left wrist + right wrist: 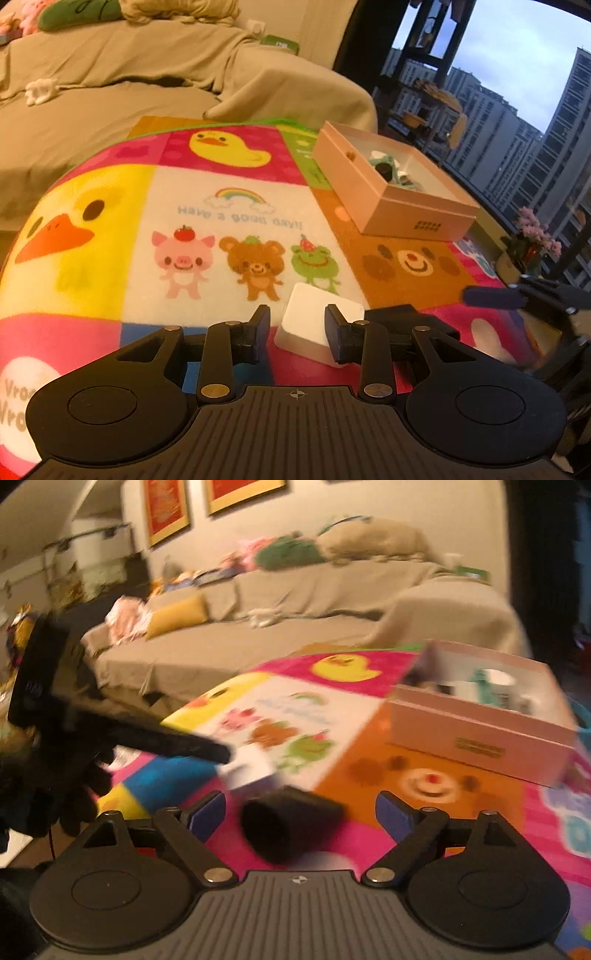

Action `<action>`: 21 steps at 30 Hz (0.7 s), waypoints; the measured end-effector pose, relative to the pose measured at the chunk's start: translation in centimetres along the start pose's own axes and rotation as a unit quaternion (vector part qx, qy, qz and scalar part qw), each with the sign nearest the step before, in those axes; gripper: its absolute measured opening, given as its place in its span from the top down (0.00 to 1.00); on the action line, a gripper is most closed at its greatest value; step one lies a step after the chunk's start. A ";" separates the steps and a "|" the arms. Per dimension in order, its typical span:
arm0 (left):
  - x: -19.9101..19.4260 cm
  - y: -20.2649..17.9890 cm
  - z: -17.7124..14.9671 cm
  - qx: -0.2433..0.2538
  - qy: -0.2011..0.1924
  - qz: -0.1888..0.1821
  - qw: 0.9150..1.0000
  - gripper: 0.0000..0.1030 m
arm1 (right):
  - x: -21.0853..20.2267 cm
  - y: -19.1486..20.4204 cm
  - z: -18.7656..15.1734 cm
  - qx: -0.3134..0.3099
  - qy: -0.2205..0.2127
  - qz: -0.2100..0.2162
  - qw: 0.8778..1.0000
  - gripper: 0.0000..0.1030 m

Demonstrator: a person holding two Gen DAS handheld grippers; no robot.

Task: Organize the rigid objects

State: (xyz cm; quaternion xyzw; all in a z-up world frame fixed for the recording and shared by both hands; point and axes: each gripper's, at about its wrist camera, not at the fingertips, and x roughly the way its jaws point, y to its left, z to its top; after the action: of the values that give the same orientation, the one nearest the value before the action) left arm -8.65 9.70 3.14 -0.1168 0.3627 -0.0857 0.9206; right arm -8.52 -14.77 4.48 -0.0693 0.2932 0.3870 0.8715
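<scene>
A white block (314, 314) lies on the cartoon-print cloth (229, 206), just beyond the tips of my left gripper (297, 319). The jaws stand narrowly apart, the right finger overlaps the block and the pads do not press on it. In the blurred right wrist view a black stubby thing (291, 823) lies on the cloth between the widely spread fingers of my right gripper (299, 805), clear of both pads. The same black thing (391, 317) shows beside the white block (251, 771). A pink open box (406, 210) holding several small items sits at the cloth's far right.
A beige covered sofa (147, 74) runs behind the cloth. A window with high-rises and a dark shelf (436, 74) stand to the right, with a potted pink flower (535, 236) near the cloth's edge. A dark-gloved hand (55, 794) holds the left gripper.
</scene>
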 end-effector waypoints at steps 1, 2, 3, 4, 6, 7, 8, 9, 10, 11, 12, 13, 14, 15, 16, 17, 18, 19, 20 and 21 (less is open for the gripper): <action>0.1 -0.1 0.0 0.001 0.003 -0.001 1.000 0.65 | 0.7 0.8 -0.1 -0.009 0.004 -0.005 1.000 0.14; 0.0 -0.3 -0.1 0.004 0.006 -0.003 1.000 0.65 | 1.7 1.5 -0.2 -0.022 0.009 -0.021 1.000 0.14; -0.1 -0.3 -0.2 0.006 0.008 -0.002 1.000 0.65 | 2.3 1.9 -0.5 -0.034 0.014 -0.044 0.998 0.14; -0.3 -0.4 -0.3 0.009 0.009 0.000 1.000 0.65 | 2.9 2.0 -0.7 -0.044 0.016 -0.069 0.996 0.14; -0.6 -0.4 -0.4 0.020 0.007 0.003 1.000 0.65 | 3.4 1.4 -0.9 -0.048 0.019 -0.113 0.992 0.14; -0.7 -0.4 -0.5 0.026 0.008 -0.001 1.000 0.65 | 3.2 0.6 -1.0 -0.039 0.021 -0.133 0.990 0.14; -0.6 -0.5 -0.6 0.032 0.014 -0.011 0.999 0.65 | 3.2 -0.4 -1.0 -0.026 0.022 -0.152 0.988 0.14; -0.4 -0.6 -0.8 0.036 0.023 -0.020 0.999 0.65 | 3.0 -1.7 -1.0 -0.005 0.024 -0.172 0.985 0.14; -0.2 -0.8 -0.9 0.039 0.031 -0.028 0.998 0.65 | 2.8 -2.8 -1.0 0.013 0.025 -0.184 0.983 0.14; 0.1 -1.1 -1.1 0.041 0.036 -0.035 0.998 0.65 | 2.4 -4.2 -1.0 0.038 0.026 -0.195 0.980 0.14; 0.4 -1.4 -1.2 0.042 0.041 -0.038 0.998 0.65 | 2.2 -5.3 -1.1 0.058 0.027 -0.201 0.977 0.14; 0.8 -1.7 -1.2 0.044 0.045 -0.040 0.997 0.65 | 2.1 -6.5 -1.2 0.078 0.029 -0.204 0.975 0.14; 1.3 -2.2 -1.2 0.047 0.049 -0.042 0.997 0.65 | 1.9 -7.7 -1.4 0.103 0.033 -0.203 0.973 0.14; 1.6 -2.6 -1.3 0.051 0.047 -0.042 0.997 0.65 | 1.8 -8.6 -1.7 0.126 0.037 -0.198 0.971 0.14; 2.0 -3.1 -1.1 0.052 0.047 -0.045 0.997 0.65 | 1.8 -9.2 -1.9 0.143 0.033 -0.190 0.971 0.14; 2.4 -3.4 -0.9 0.052 0.046 -0.048 0.996 0.65 | 1.6 -9.6 -1.9 0.153 0.025 -0.184 0.971 0.14; 2.8 -3.7 -0.8 0.051 0.046 -0.051 0.996 0.65 | 1.5 -9.8 -2.0 0.158 0.023 -0.180 0.971 0.14; 3.2 -4.0 -0.6 0.050 0.047 -0.053 0.996 0.65 | 1.4 -9.8 -2.2 0.158 0.022 -0.180 0.971 0.14; 3.6 -4.5 -0.5 0.052 0.046 -0.053 0.996 0.65 | 1.5 -9.7 -2.2 0.155 0.021 -0.182 0.971 0.14; 4.0 -5.0 -0.4 0.057 0.046 -0.054 0.996 0.65 | 1.6 -9.6 -2.2 0.152 0.022 -0.185 0.971 0.13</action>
State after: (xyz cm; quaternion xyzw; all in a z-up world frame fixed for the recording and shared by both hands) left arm -6.44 3.91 1.66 -0.0790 0.3924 -0.1609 0.9021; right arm -1.79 -21.14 0.76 0.0020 0.3497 0.1685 0.9216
